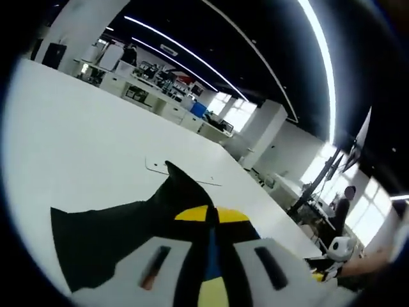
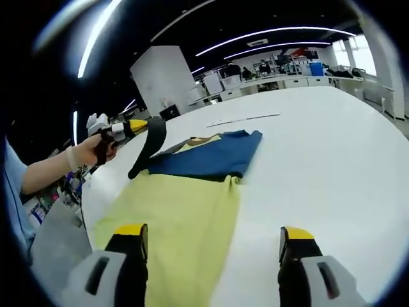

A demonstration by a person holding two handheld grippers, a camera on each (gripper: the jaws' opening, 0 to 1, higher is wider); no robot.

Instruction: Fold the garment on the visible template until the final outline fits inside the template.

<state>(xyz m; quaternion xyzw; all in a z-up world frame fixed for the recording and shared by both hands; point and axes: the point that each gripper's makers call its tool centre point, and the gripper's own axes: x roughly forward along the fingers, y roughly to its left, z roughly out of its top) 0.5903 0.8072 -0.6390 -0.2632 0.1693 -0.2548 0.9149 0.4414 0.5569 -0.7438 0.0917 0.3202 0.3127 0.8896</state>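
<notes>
The garment (image 2: 192, 211) lay across the counter (image 2: 332, 160). The left gripper (image 2: 137, 125) pinched its dark corner aloft; the right gripper (image 2: 214, 246), fingers spread apart, hovered above it. A slipped pinch might skew the fold.

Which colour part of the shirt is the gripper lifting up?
The black part: the left gripper pinches it up, while the blue and yellow parts lie flat.

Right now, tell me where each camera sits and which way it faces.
Left gripper view: rides the left claw, shut on the garment's black sleeve, facing across the white table.
Right gripper view: rides the open right claw, low over the garment, facing the far desks; the person's gloved hand shows.
Shared: garment, table, left claw.
</notes>
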